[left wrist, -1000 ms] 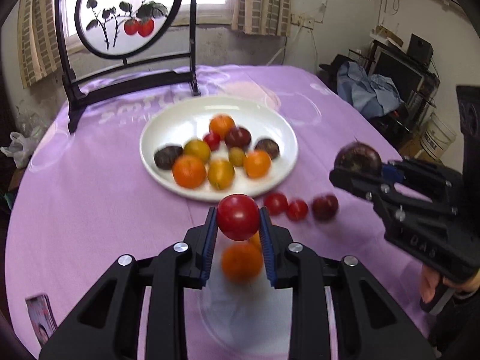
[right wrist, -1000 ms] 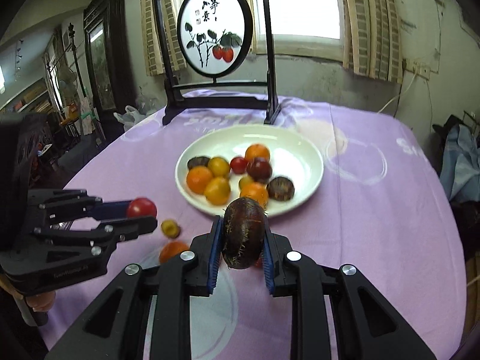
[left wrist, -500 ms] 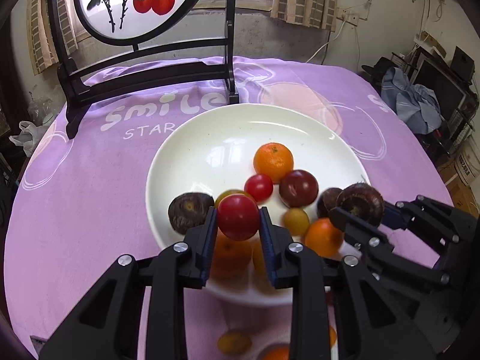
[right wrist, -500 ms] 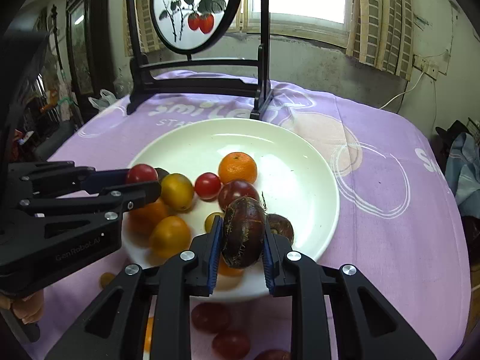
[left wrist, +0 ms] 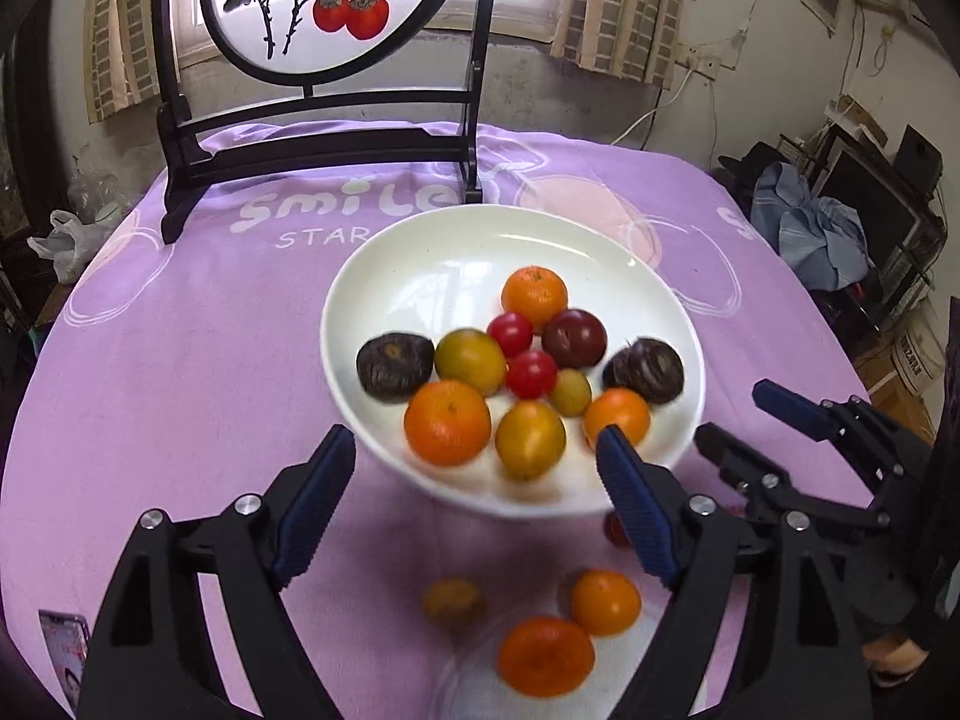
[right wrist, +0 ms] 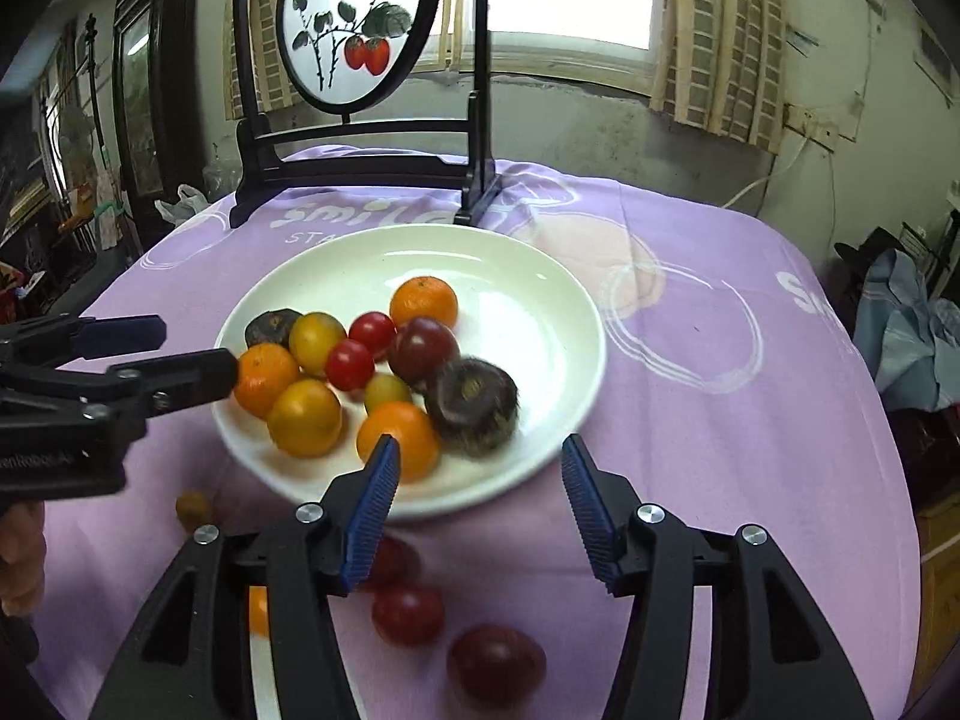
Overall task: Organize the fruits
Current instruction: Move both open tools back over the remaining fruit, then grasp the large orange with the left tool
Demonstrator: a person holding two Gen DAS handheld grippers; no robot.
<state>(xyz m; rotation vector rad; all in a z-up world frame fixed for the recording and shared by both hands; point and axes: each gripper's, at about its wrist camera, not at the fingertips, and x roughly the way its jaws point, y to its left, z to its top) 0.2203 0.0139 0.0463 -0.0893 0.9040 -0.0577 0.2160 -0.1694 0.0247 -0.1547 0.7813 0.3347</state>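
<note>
Glossy white round plate (left wrist: 384, 276) | smooth fruit | left tongs (left wrist: 474, 468) apart | right tongs (right wrist: 480, 468) apart

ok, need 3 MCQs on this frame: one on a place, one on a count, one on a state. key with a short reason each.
1. Where does the decorative screen stand relative to the white plate?
A. Behind it, toward the window
B. On it
C. Nearer the camera, beside the grippers

2. How many dark brown-purple rough fruits lie on the plate?
A. None
B. Two
C. Five

3. What state is the left gripper in?
A. Shut on a red tomato
B. Shut, empty
C. Open, empty

Key: 1 A, its black base sits on the purple tablecloth beyond the plate. 2 B, one at the left, one at the right. 3 C, its fingers are spread with nothing between; the right gripper likewise.
</note>
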